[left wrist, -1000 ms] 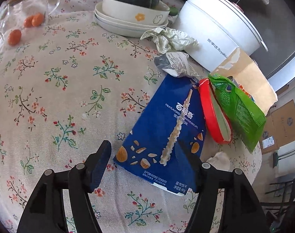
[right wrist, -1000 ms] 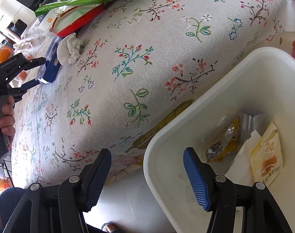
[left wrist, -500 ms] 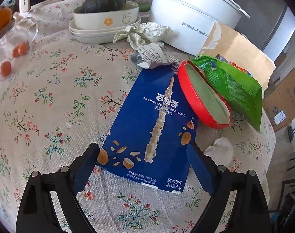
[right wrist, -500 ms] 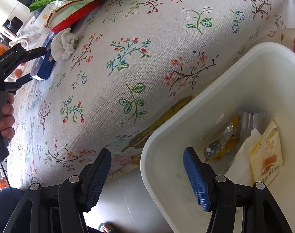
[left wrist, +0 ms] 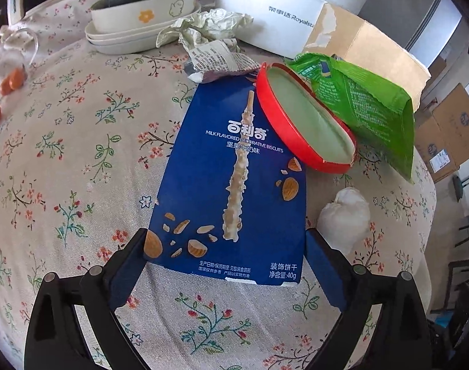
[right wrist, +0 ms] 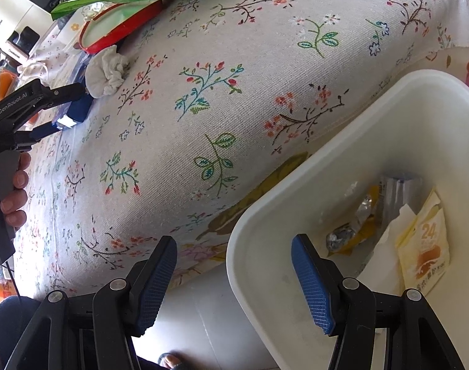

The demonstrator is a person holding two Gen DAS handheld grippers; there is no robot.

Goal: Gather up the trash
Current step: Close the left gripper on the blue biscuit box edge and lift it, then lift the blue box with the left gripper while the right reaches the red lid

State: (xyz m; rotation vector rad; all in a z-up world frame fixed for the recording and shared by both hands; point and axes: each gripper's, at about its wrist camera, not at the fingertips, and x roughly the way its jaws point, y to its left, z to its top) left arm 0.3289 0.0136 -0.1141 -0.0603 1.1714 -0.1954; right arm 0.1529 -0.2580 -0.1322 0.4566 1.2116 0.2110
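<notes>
Right now my left gripper [left wrist: 226, 265] has its jaws spread wide, having just been opening, and the near end of the blue biscuit box [left wrist: 231, 182] lies between them at the lower middle of the left wrist view, neither pad pressing on it yet. It lies flat on the floral counter [left wrist: 64, 154], its far end tucked under the red lid [left wrist: 305, 117] and a grey wrapper [left wrist: 219, 61]. I judge it light, thin card, probably empty and easily crushed, with a slick printed face, so I would pinch it across the long edges near this end. Whether it is flattened I cannot tell from this angle. My right gripper [right wrist: 234, 273] hangs with jaws apart and empty over the rim of the white bin [right wrist: 327, 160], lower right of its view, where wrappers already sit.
</notes>
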